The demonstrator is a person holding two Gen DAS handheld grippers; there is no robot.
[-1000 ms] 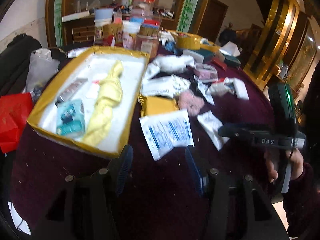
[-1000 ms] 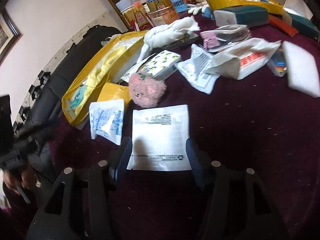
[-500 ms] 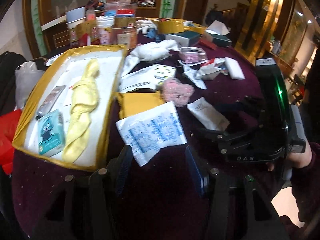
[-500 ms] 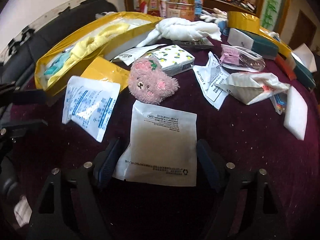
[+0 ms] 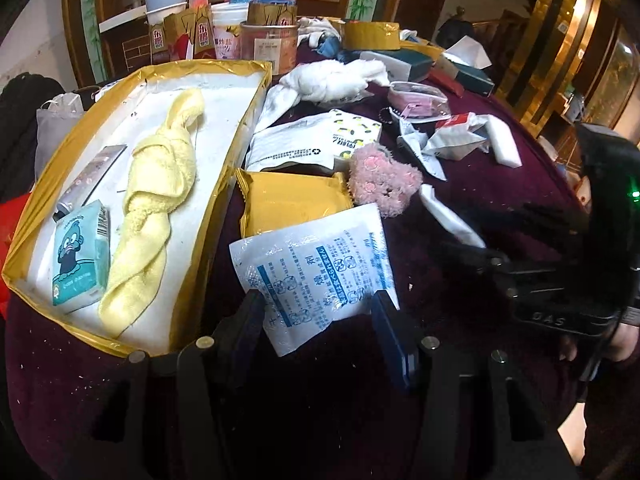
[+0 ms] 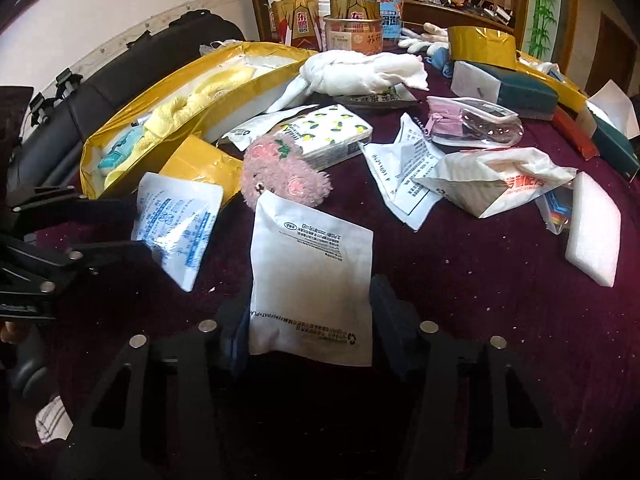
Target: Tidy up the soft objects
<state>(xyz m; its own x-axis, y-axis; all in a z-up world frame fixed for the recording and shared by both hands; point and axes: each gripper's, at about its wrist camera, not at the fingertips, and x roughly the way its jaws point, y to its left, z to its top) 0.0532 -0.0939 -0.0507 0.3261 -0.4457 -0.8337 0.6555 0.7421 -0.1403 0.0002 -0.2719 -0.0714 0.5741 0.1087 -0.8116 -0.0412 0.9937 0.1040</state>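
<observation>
On the maroon table (image 5: pixel 500 184), the gold-rimmed tray (image 5: pixel 224 184) to my left already holds the yellow towel (image 5: pixel 160 184), so that is where pouches should go. My right tongs (image 6: pixel 310 320) are closing on the plain white pouch (image 6: pixel 312 280), which stands tilted up between them; I should let them clamp fully before lifting. My left tongs (image 5: pixel 316 320) sit apart around the blue-printed sachet (image 5: pixel 316 268), not yet pinching its near corner.

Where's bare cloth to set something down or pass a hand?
Free: the maroon cloth between the white pouch and the foam block, and the gold tray's floor beyond the yellow towel. Crowded: around the pink plush.
</observation>
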